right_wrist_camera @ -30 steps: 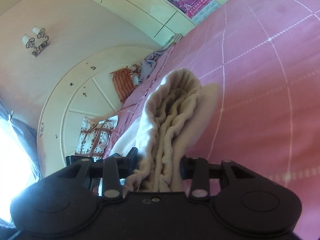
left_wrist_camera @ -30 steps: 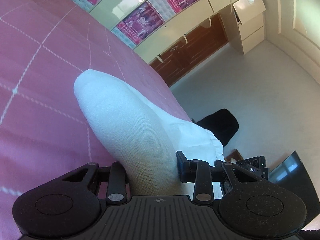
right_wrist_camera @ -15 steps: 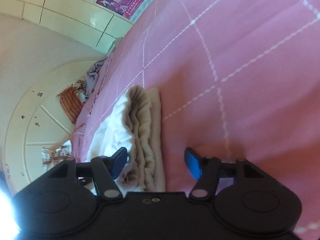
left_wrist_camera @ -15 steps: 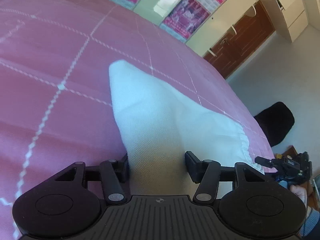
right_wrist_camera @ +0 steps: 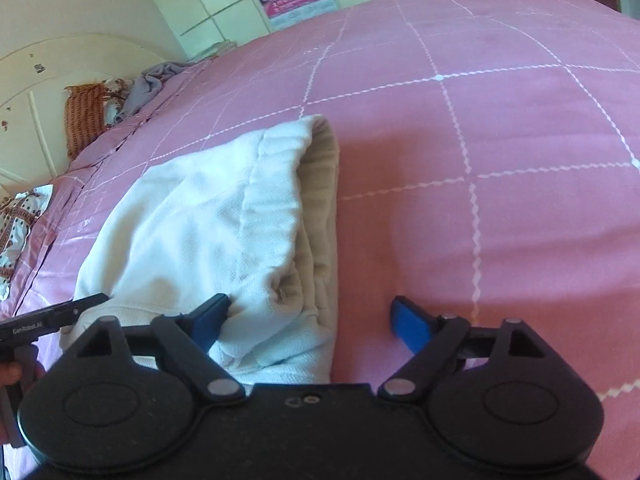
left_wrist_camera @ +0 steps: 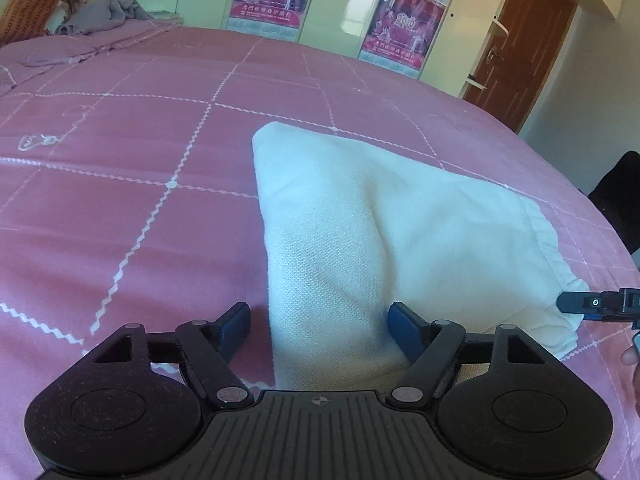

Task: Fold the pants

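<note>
The white pants [left_wrist_camera: 360,216] lie folded into a compact bundle on the pink bed cover [left_wrist_camera: 120,168]. My left gripper [left_wrist_camera: 320,326] is open, its jaws spread around the near edge of the fabric without pinching it. In the right wrist view the pants [right_wrist_camera: 208,216] show their gathered waistband at the right side of the bundle. My right gripper [right_wrist_camera: 312,320] is open, its jaws apart around the near waistband end. The right gripper's tip shows in the left wrist view [left_wrist_camera: 592,304], and the left gripper's tip shows in the right wrist view [right_wrist_camera: 60,316].
The pink bed cover with a white grid spreads all around. A grey cloth [left_wrist_camera: 104,12] and an orange pillow [right_wrist_camera: 84,116] lie at the headboard end. Cupboards with posters [left_wrist_camera: 400,12] and a brown door [left_wrist_camera: 520,48] stand beyond the bed. A dark object [left_wrist_camera: 620,200] sits off the bed's right edge.
Both grippers held the pants lifted, then lowered them onto the bed and opened. The pants now lie flat and released.
</note>
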The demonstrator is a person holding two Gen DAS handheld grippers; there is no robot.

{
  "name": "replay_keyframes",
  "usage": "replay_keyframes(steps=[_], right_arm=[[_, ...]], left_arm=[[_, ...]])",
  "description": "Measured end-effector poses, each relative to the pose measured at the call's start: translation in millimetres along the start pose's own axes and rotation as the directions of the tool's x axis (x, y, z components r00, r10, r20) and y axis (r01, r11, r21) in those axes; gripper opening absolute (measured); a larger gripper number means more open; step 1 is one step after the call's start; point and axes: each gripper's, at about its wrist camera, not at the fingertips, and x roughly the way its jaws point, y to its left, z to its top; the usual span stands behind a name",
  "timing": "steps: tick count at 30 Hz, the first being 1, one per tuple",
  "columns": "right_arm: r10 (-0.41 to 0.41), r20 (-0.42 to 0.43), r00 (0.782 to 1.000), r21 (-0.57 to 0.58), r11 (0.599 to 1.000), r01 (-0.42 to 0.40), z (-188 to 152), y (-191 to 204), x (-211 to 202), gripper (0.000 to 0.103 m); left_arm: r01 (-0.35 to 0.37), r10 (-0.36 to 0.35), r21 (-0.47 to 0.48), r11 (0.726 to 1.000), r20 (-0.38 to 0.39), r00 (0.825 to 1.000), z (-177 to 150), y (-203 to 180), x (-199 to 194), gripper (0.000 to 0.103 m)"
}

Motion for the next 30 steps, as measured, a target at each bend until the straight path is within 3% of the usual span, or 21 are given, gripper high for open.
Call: replay_keyframes(steps=[3, 5, 6, 9, 10, 12, 16, 21, 22, 30], right_arm=[[-0.053, 0.033, 0.998, -0.024, 0.998, 0.053, -1, 14, -24, 0.089], [-0.096, 0.094, 0.991, -0.082, 0.991, 0.104, -10, 32, -53, 0.103], [-0.105, 0.124, 0.987, -0.105, 0.987, 0.118, -15, 41, -68, 0.103], [-0.140, 0.139, 0.980, -0.142, 0.977, 0.160, -32, 67, -113, 0.103], [-0.147, 0.173, 0.974, -0.165, 0.971, 0.175, -53, 86, -147, 0.103], [-0.141, 0.192, 0.971, -0.175, 0.969, 0.176, -64, 94, -164, 0.103], [-0.171, 0.295, 0.940, -0.178, 0.957, 0.230, -118, 136, -244, 0.103], [-0.175, 0.343, 0.923, -0.178, 0.953, 0.247, -153, 166, -298, 0.103], [-0.171, 0.355, 0.919, -0.187, 0.950, 0.249, -170, 179, -322, 0.103], [-0.170, 0.402, 0.900, -0.183, 0.948, 0.260, -203, 204, -368, 0.103]], left_arm=[[-0.067, 0.064, 0.080, 0.995, 0.034, 0.997, -7, -16, -35, 0.076], [-0.066, 0.059, 0.115, 0.991, 0.069, 0.996, -13, -31, -71, 0.098], [-0.068, 0.056, 0.130, 0.989, 0.095, 0.994, -17, -38, -92, 0.103], [-0.104, 0.079, 0.156, 0.982, 0.157, 0.984, -33, -61, -151, 0.103], [-0.104, 0.078, 0.150, 0.983, 0.169, 0.983, -37, -67, -168, 0.103], [-0.097, 0.071, 0.138, 0.986, 0.183, 0.981, -47, -76, -201, 0.103], [-0.120, 0.084, 0.144, 0.982, 0.229, 0.970, -70, -92, -270, 0.103], [-0.096, 0.052, 0.147, 0.985, 0.279, 0.959, -98, -103, -347, 0.103], [-0.091, 0.048, 0.145, 0.985, 0.280, 0.959, -103, -104, -358, 0.103], [-0.067, 0.024, 0.132, 0.989, 0.302, 0.953, -139, -109, -411, 0.103]])
